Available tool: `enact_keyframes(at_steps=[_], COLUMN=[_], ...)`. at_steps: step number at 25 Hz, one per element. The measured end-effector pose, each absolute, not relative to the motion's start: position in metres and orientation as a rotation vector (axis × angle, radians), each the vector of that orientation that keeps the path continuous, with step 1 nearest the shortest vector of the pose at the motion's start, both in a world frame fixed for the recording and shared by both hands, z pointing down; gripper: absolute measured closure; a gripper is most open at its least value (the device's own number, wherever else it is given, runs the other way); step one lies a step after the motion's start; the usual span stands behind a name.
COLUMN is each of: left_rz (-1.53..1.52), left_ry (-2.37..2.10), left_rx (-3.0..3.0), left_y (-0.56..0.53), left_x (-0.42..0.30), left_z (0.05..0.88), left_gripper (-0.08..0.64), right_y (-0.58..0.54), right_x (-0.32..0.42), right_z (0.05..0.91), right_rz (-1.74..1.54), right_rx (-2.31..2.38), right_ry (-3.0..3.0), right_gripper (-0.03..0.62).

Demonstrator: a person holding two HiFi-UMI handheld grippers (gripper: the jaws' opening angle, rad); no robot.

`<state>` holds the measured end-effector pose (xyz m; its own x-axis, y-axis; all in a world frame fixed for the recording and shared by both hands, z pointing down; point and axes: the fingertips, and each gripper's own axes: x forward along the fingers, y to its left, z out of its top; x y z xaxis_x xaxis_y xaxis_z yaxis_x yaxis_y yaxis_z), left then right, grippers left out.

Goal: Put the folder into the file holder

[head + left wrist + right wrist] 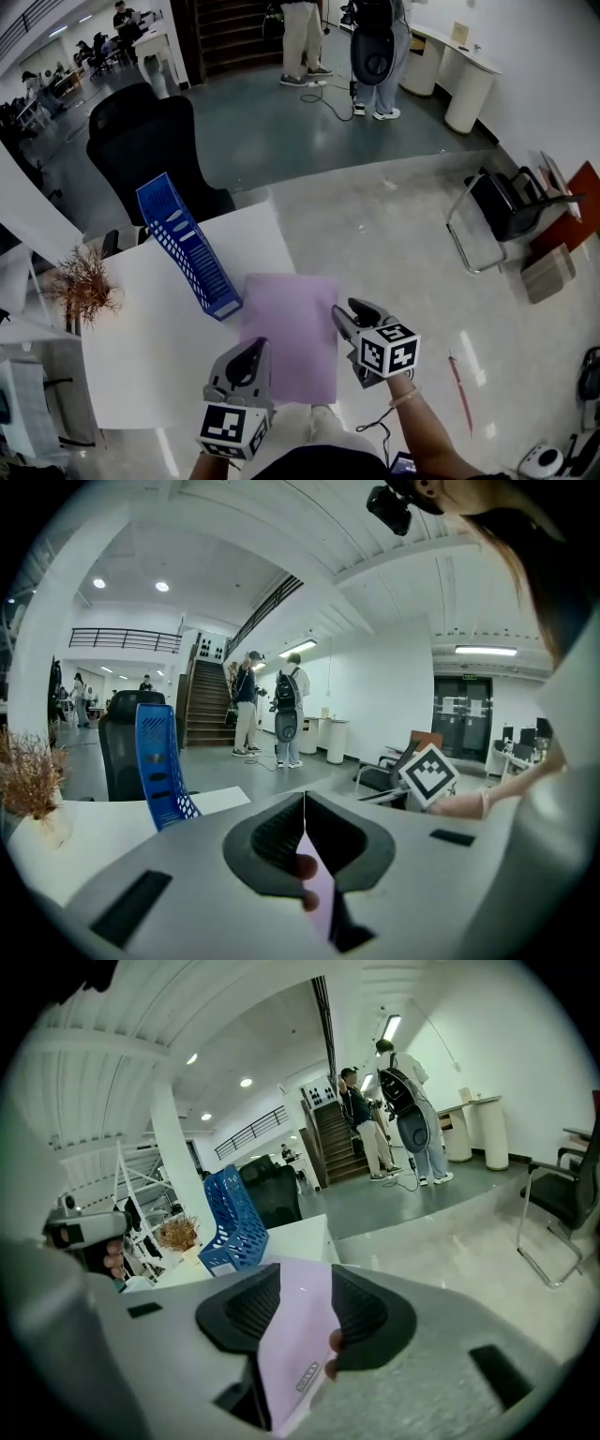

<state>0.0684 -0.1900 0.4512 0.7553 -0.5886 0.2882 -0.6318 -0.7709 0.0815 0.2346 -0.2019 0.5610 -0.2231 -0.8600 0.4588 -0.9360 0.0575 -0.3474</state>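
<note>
- Folder (291,328), pale purple, sits flat over the near right part of the white table (141,366); we can't tell if it rests on the table or is lifted.
- Left gripper (251,349) is at the folder's near left corner. In the left gripper view its jaws are pressed together on the thin edge of the folder (319,883).
- Right gripper (349,311) is at the folder's right edge. In the right gripper view its jaws stand apart with the folder (295,1335) loose between them, so we see no grip.
- Blue file holder (187,248) stands on the table just beyond the folder's far left corner, and we can't tell if they touch.
- Black office chair (150,141) is behind the table.
- Dried plant (84,281) is at the table's left edge.
</note>
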Motion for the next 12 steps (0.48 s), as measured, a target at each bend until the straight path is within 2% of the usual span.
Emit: enact_keyframes(at_steps=[12], left_rz=[0.375], left_ry=[-0.937], left_rx=[2.739], left_y=[-0.220], left_x=[0.077], left_z=[0.475], left_gripper=[0.554], right_y=[-0.227], right_x=[0.245], right_z=[0.610], right_rz=[1.080], right_rx=[1.802], right_ry=[-2.169], right_gripper=[0.414])
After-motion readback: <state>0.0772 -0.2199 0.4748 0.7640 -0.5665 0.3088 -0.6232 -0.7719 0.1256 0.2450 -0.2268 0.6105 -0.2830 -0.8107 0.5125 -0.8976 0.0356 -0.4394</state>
